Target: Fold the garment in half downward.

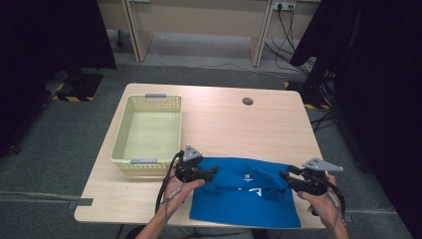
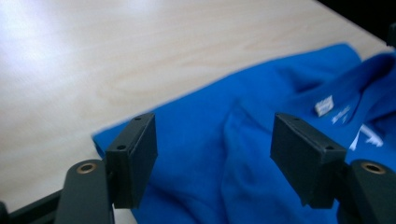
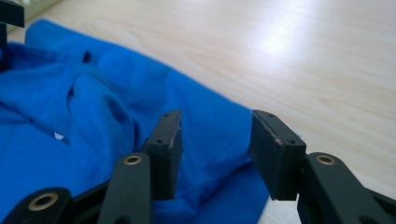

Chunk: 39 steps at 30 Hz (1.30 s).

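One blue shirt [image 1: 246,191] lies crumpled along the table's [image 1: 224,124] near edge, right of centre. My left claw [image 1: 211,173] hangs released over its left edge, jaws apart with cloth under the gap but unpinched. My right claw [image 1: 284,177] is likewise released at the right edge. To fold well, I should, I think, pinch one layer at matching corners and lift evenly. One empty basket [image 1: 148,132] sits near the left edge.

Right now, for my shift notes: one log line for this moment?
left gripper: open | right gripper: open | blue shirt: flat, unheld | basket: empty
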Motion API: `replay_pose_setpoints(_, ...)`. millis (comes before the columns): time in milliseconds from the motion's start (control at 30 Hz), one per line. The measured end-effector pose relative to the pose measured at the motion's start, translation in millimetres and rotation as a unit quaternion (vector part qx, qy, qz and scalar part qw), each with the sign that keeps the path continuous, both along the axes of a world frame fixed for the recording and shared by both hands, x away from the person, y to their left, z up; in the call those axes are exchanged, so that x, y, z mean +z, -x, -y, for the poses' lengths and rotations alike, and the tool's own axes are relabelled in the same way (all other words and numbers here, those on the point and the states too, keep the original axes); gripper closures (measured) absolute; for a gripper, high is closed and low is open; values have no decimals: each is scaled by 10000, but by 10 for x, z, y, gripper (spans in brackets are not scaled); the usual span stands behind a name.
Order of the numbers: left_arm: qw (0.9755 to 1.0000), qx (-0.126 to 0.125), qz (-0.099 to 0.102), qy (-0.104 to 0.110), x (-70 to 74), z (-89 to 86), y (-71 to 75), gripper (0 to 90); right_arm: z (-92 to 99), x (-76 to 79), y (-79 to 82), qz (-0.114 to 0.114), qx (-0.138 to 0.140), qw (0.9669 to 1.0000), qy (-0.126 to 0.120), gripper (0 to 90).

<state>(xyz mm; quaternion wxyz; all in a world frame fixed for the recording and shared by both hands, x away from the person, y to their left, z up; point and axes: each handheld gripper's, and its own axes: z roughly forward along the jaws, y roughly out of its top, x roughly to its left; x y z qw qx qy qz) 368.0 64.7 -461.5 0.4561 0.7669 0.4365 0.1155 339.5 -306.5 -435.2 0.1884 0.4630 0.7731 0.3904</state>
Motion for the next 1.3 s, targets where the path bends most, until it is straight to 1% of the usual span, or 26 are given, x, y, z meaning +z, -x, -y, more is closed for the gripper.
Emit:
replay_pose_setpoints(100,9998,-110,-123,-90,-103,35,22,313,-50,-104,-55,-152,61,9998,61,538)
replay_pose_setpoints(200,9994,-179,-159,-244,-162,50,21,315,-82,-195,-90,-317,114,9993,129,534)
replay_pose_setpoints(233,9993,-210,-166,-252,-173,51,9,315,-87,-227,-101,-356,123,9992,167,531)
replay_pose_setpoints(333,9992,-181,-312,-181,-157,44,-48,321,-112,-307,-125,-459,129,9985,258,524)
replay_pose_setpoints(367,9992,-150,-314,-178,-158,43,-69,322,-120,-321,-138,-435,132,9986,277,525)
replay_pose_setpoints(533,9994,-18,-267,-241,-160,60,-204,325,-158,-316,-280,-427,87,9982,405,533)
replay_pose_setpoints(600,9991,34,-251,-338,-155,74,-261,328,-166,-310,-361,-451,83,9981,423,534)
replay_pose_setpoints(733,9977,83,-233,-628,-134,168,-296,294,-196,-300,-500,-471,78,9974,531,527)
replay_pose_setpoints(800,9952,37,-93,-969,-129,249,-267,266,-201,-300,-551,-471,59,9975,530,522)
replay_pose_setpoints(833,9951,54,-83,-986,-126,268,-259,254,-200,-298,-569,-499,43,9974,509,518)
replay_pose_setpoints(900,9957,57,-78,-920,-111,304,-240,232,-194,-299,-578,-489,54,9976,488,510)
replay_pose_setpoints(933,9959,50,-44,-903,-103,320,-233,231,-194,-300,-570,-508,28,9977,444,508)
replay_pose_setpoints(967,9960,64,-1,-896,-95,338,-231,230,-184,-306,-565,-481,39,9979,437,505)
replay_pose_setpoints(1000,9958,57,35,-912,-91,358,-234,229,-180,-307,-556,-482,16,9980,412,500)
replay_pose_setpoints(1067,9953,60,88,-961,-88,403,-251,232,-162,-316,-542,-492,-6,9978,451,489)
replay_pose_setpoints(1167,9946,63,151,-1022,-101,455,-291,240,-110,-334,-536,-517,-55,9982,312,488)
replay_pose_setpoints(1233,9943,33,182,-1046,-113,481,-314,264,-92,-333,-534,-509,-78,9981,337,488)
replay_pose_setpoints(1300,9931,-32,195,-1152,-137,504,-326,305,-92,-334,-531,-514,-89,9981,334,488)
